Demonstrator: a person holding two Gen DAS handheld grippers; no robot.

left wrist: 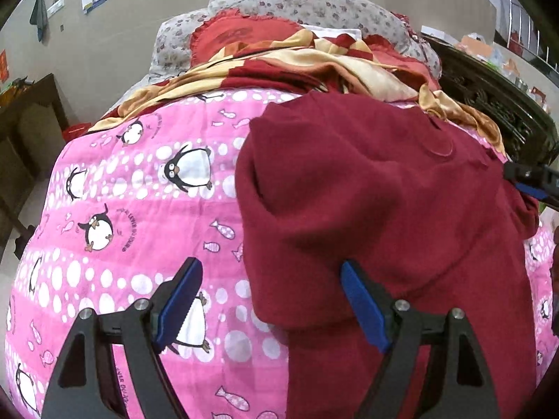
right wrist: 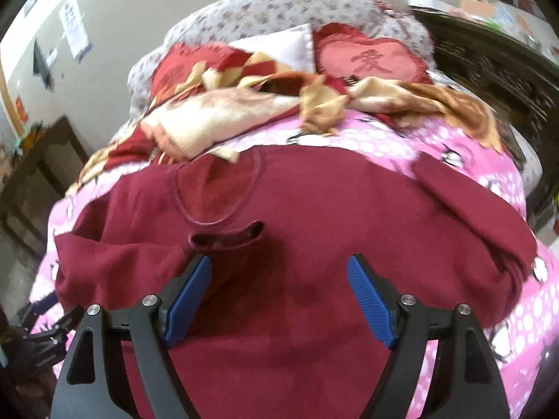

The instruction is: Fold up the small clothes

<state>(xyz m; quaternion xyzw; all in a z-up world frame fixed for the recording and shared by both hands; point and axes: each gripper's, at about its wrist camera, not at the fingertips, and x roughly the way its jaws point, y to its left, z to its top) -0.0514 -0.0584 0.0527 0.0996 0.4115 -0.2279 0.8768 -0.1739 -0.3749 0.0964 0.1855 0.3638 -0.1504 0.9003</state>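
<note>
A dark red sweater [left wrist: 377, 202] lies on a pink penguin-print quilt [left wrist: 139, 216]. Its left side is folded over in a thick fold. In the right wrist view the sweater [right wrist: 297, 216] fills the middle, with its round neckline [right wrist: 216, 188] at the far side and a sleeve [right wrist: 464, 206] running to the right. My left gripper [left wrist: 270, 300] is open and empty, hovering above the sweater's left folded edge. My right gripper [right wrist: 279, 296] is open and empty, just above the sweater's body. The right gripper's tip also shows at the right edge of the left wrist view [left wrist: 531, 181].
A red and gold blanket [left wrist: 314, 66] is bunched at the far side of the quilt, with red heart cushions [right wrist: 370, 56] and a floral pillow [left wrist: 314, 3] behind. A dark carved headboard [left wrist: 496, 104] is on the right. A dark wooden table [left wrist: 31, 118] stands on the left.
</note>
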